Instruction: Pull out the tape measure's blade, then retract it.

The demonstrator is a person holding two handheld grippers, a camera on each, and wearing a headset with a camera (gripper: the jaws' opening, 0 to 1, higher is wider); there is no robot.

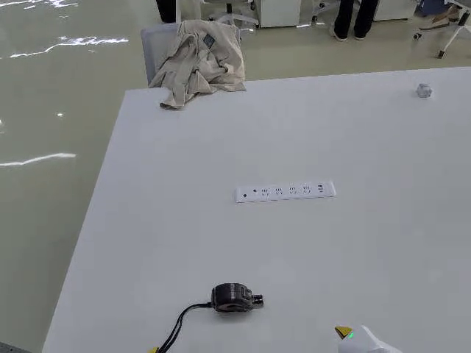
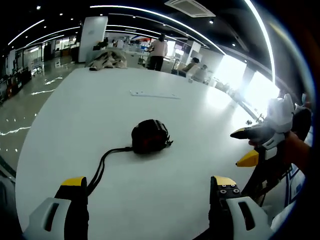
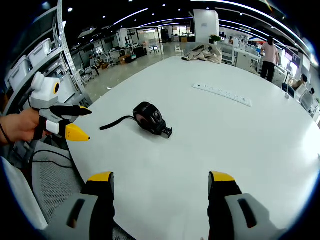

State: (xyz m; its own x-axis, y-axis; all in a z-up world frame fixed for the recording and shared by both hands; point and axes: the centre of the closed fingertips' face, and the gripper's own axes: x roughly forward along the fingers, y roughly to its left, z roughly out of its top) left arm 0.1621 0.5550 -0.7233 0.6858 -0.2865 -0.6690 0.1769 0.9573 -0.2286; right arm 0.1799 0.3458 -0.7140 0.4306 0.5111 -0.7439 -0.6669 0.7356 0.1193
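Ahead of hand-held gripper (image 2: 148,181): tape measure (image 2: 150,136)

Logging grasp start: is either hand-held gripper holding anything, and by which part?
Nothing. The left hand-held gripper and right hand-held gripper are open, apart from the tape measure on the table.

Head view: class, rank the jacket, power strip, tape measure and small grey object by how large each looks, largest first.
1. Jacket, largest by far.
2. Power strip, next longest.
3. Tape measure; its body covers nearly as much and lies nearer the camera, so this pair is unsure.
4. Small grey object, smallest.
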